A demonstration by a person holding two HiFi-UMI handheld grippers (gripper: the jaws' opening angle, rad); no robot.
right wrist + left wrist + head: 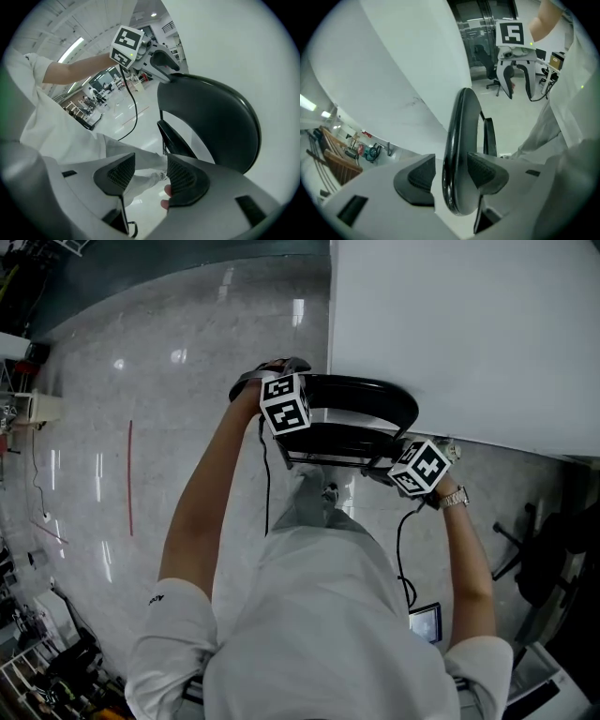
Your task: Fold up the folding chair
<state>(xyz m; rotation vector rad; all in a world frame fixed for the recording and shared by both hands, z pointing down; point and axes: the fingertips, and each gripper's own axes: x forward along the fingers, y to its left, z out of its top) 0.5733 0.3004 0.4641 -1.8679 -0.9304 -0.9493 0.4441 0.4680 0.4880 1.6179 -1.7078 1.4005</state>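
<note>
Standing over the folding chair (361,404), parked hard against a white surface (469,334) on the polished floor (141,446). Gripping the top rim of the backrest (461,140) with the left gripper (452,176), pinching the thin black edge between both pads. Probably using it as the handle for tipping the back toward the seat (333,439). Holding the right gripper (145,176) beside the chair's right side with jaws spread, empty, showing only trouser leg (136,161) and floor beyond. Likely staged to catch the seat or frame. Reads as mid-fold, with the seat sitting close under the backrest in the head view; can't confirm fully flat. Needs care: risks slipping off the glossy rim and pinching at the hinge.
</note>
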